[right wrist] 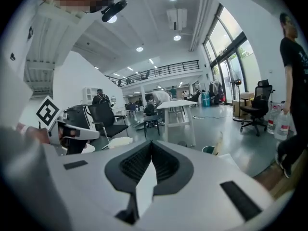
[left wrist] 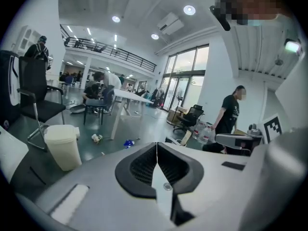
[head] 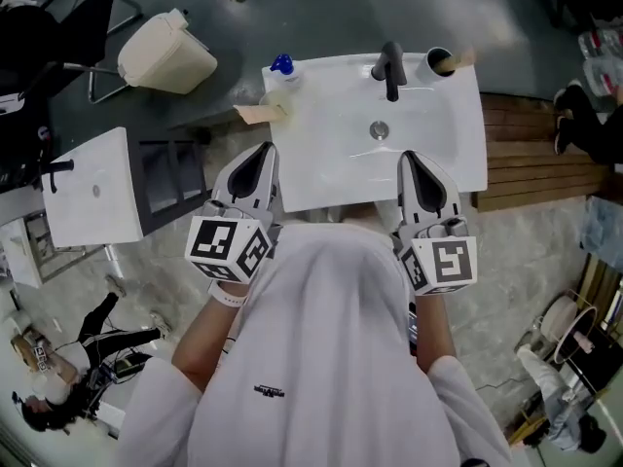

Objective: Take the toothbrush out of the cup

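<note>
A dark cup (head: 439, 62) stands at the back right corner of the white sink (head: 331, 178), with a tan toothbrush (head: 459, 61) leaning out of it to the right. In the right gripper view the cup (right wrist: 208, 149) and the toothbrush (right wrist: 220, 140) peek over the gripper body, right of the jaws. A tan handle (left wrist: 186, 137) also shows in the left gripper view. My left gripper (head: 265, 150) and right gripper (head: 409, 156) hover at the sink's front edge, both shut and empty, well short of the cup.
A black faucet (head: 390, 68) rises at the sink's back centre, above the drain (head: 379, 130). A blue-capped bottle (head: 282, 65) and a clear cup (head: 275, 102) stand at the back left corner. A beige bin (head: 167, 54) is on the floor to the left, wooden decking (head: 535, 154) to the right.
</note>
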`<action>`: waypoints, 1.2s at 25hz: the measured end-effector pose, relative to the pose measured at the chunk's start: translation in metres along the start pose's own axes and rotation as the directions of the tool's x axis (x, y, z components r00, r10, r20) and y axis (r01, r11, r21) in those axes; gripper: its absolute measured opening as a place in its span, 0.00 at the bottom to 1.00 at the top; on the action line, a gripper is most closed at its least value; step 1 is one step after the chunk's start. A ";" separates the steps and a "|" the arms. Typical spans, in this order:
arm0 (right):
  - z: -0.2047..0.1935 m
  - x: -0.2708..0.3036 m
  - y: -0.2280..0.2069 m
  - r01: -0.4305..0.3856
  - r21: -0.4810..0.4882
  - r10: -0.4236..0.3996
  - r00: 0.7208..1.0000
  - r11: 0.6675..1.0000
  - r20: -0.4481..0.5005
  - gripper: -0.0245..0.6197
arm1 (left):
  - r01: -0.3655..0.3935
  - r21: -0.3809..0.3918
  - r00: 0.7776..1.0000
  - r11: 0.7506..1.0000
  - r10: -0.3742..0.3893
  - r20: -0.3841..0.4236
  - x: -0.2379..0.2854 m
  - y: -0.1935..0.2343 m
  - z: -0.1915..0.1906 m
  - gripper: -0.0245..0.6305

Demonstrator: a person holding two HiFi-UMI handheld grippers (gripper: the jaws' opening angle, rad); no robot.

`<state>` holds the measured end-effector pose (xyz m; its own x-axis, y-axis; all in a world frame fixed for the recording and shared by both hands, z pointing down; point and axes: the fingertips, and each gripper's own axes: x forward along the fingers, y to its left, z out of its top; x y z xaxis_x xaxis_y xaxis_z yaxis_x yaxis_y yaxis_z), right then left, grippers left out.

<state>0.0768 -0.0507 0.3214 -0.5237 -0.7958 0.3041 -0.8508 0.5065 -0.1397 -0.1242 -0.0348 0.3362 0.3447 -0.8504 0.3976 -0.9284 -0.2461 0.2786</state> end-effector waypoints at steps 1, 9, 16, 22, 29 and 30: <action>0.000 0.005 0.003 -0.017 0.002 0.017 1.000 1.000 -0.002 0.05 | -0.022 -0.005 1.000 1.000 0.022 -0.003 0.000 0.005 -0.001 0.05; -0.009 0.043 0.025 -0.140 0.005 0.140 0.990 0.990 -0.032 0.05 | -0.146 -0.085 0.989 0.986 0.145 -0.023 0.009 0.038 -0.017 0.11; -0.014 0.066 0.045 -0.216 -0.002 0.215 0.974 0.976 -0.069 0.05 | -0.214 -0.135 0.976 0.967 0.208 -0.058 0.017 0.066 -0.033 0.17; -0.026 0.080 0.049 -0.242 -0.003 0.241 0.965 0.970 -0.100 0.05 | -0.252 -0.146 0.967 0.957 0.243 -0.076 0.031 0.092 -0.048 0.17; -0.034 0.096 0.055 -0.255 -0.005 0.252 0.958 0.967 -0.136 0.05 | -0.253 -0.179 0.967 0.951 0.242 -0.083 0.047 0.110 -0.058 0.19; -0.035 0.098 0.056 -0.257 -0.004 0.254 0.957 0.966 -0.140 0.05 | -0.256 -0.180 0.966 0.950 0.243 -0.087 0.050 0.112 -0.060 0.19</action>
<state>-0.0206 -0.0886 0.3761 -0.7110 -0.5866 0.3878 -0.6877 0.6951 -0.2093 -0.2024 -0.0771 0.4394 0.1191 -0.8407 0.5283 -0.9450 0.0673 0.3202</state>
